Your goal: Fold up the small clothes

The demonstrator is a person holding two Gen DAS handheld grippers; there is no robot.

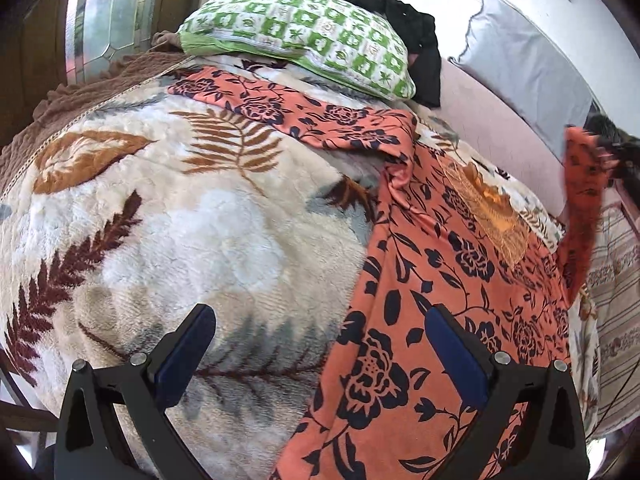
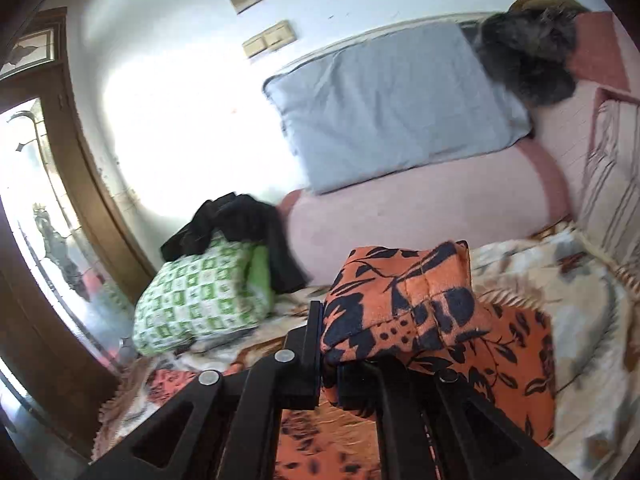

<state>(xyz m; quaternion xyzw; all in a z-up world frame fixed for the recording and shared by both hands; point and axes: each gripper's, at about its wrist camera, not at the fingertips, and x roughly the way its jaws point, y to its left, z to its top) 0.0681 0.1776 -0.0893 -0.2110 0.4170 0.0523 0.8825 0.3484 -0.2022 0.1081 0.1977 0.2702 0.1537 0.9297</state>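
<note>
An orange garment with dark blue flowers (image 1: 452, 264) lies spread on a leaf-patterned blanket (image 1: 192, 216) on a bed. My left gripper (image 1: 320, 320) is open just above it, its right finger over the garment's edge and its left finger over the blanket. My right gripper (image 2: 332, 344) is shut on a bunched corner of the orange garment (image 2: 404, 304) and holds it lifted. That raised corner shows at the right edge of the left wrist view (image 1: 580, 184).
A green and white pillow (image 1: 304, 36) with a black garment (image 1: 392, 12) on it lies at the head of the bed. A grey pillow (image 2: 392, 108) leans on a pink bolster (image 2: 420, 200) by the wall. A dark furry heap (image 2: 528, 56) sits beyond. A wooden door (image 2: 52, 200) stands left.
</note>
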